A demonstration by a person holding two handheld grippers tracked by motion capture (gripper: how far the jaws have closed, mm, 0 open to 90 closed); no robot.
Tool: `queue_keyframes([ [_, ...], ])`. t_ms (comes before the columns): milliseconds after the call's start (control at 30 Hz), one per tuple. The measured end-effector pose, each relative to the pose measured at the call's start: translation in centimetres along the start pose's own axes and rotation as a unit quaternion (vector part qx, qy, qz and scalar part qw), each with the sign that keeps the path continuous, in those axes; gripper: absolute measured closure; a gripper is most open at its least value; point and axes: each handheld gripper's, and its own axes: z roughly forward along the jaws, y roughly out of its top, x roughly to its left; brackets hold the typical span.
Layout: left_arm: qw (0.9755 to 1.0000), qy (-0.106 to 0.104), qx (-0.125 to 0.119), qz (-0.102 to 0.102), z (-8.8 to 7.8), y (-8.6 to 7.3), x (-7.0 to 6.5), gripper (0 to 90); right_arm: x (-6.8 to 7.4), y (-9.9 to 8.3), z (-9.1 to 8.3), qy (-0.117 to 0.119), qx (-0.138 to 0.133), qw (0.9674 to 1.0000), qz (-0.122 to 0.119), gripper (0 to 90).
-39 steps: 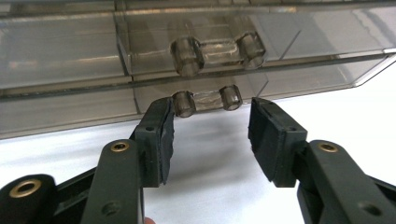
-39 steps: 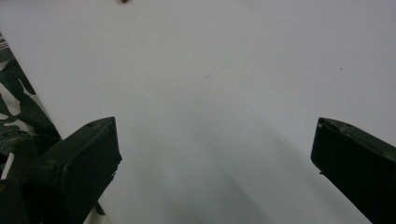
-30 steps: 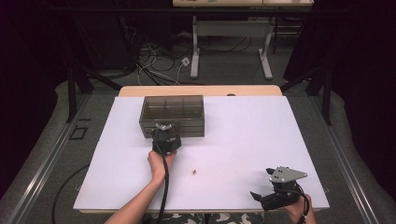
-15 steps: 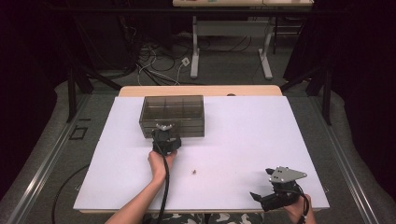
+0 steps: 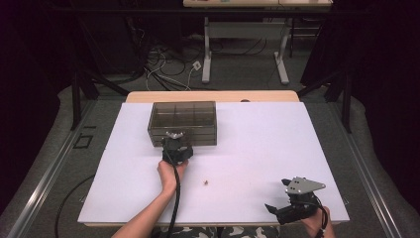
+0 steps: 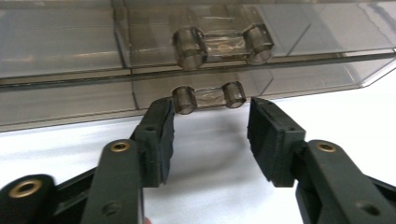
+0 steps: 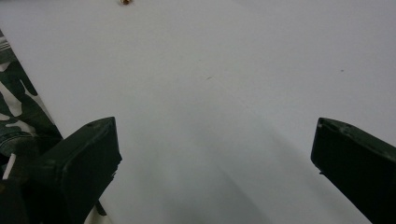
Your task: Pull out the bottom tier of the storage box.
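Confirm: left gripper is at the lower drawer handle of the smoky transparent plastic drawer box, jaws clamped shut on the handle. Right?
Not quite. The left gripper is at the lower drawer handle of the smoky transparent plastic drawer box, but its jaws stand open beside the handle and have just been opening. The left gripper view shows it.

The speck [image 5: 205, 182] on the worktop [image 5: 277, 148] is too small to identify; the drawer box [image 6: 70, 56] runs past the frame's edges.
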Motion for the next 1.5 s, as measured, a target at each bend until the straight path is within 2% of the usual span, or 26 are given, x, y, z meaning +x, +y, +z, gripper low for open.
queue_keyframes([
  [67,1.0,0.004,0.003,0.003,0.0,0.0,-0.1,48.6,0.0,0.0,0.0,0.002,-0.001,1.0,0.002,0.5],
  [267,0.9999,0.013,-0.002,-0.005,-0.1,0.0,-0.2,46.5,0.0,0.0,0.1,0.001,0.001,1.0,0.0,0.5],
  [433,0.9998,0.02,0.0,-0.004,0.1,-0.1,-0.8,42.8,0.0,0.0,0.0,0.0,0.0,1.0,0.001,0.5],
  [667,0.9993,0.033,-0.007,-0.014,0.2,-0.1,-1.0,50.0,0.0,0.0,0.0,0.002,0.0,1.0,0.002,0.4],
  [767,0.9992,0.037,-0.007,-0.011,0.2,-0.1,-0.9,52.4,0.0,0.0,0.0,0.001,0.001,1.0,0.002,0.5],
  [1000,0.9994,0.028,-0.009,-0.019,0.1,-0.2,-0.6,55.8,0.0,0.0,0.0,0.002,0.002,1.0,0.001,0.5],
  [1500,0.9993,0.017,-0.016,-0.029,0.1,-0.3,-0.4,56.3,0.0,0.0,0.0,0.002,0.002,1.0,0.003,0.5],
])
